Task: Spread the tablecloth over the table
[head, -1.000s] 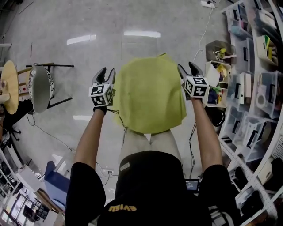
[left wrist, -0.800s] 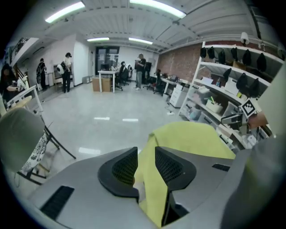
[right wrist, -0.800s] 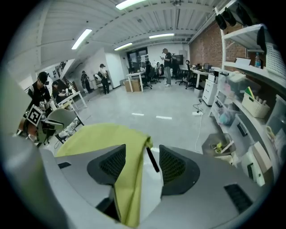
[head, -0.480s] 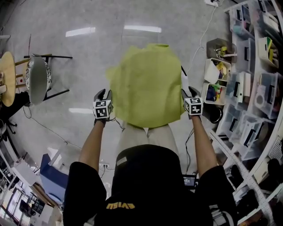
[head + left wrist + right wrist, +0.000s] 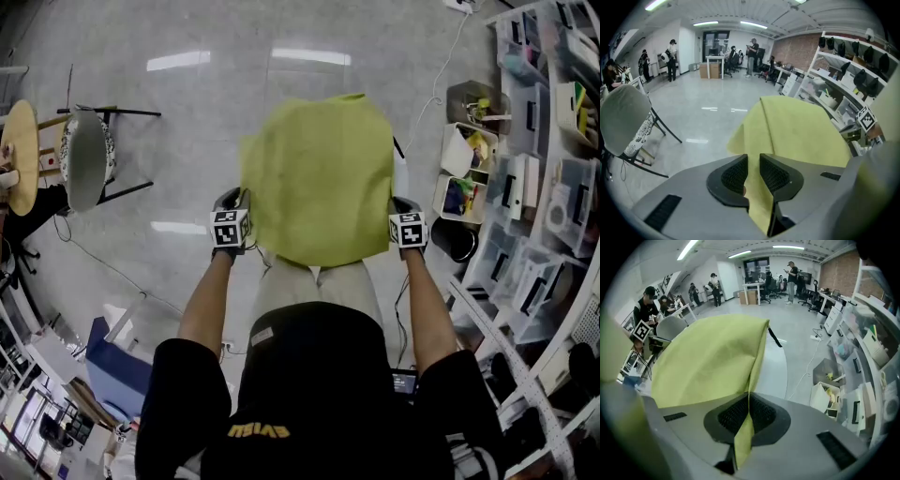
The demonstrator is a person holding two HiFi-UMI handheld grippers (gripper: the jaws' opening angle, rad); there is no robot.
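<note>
A yellow-green tablecloth [image 5: 319, 178] lies bunched over a small round white table, whose rim [image 5: 401, 178] shows at the cloth's right side. My left gripper [image 5: 232, 225] is at the cloth's near left edge. In the left gripper view a fold of the tablecloth [image 5: 797, 126] runs between the jaws of this gripper [image 5: 753, 161], which are closing with a gap still between the pads. My right gripper [image 5: 406, 225] is at the near right edge. In the right gripper view it [image 5: 749, 404] is shut on a thin fold of the tablecloth [image 5: 712, 362].
A folding chair with a grey back [image 5: 84, 169] and a round wooden table [image 5: 21, 169] stand at the left. Shelves with plastic bins [image 5: 534, 187] line the right, with a black bucket [image 5: 452, 239] and open boxes [image 5: 464, 178] beside the table. Cables cross the floor.
Both grippers came down and nearer to the person, to the cloth's near corners. Their jaws closed in around the cloth's edges, the right one fully. The cloth shifted a little.
</note>
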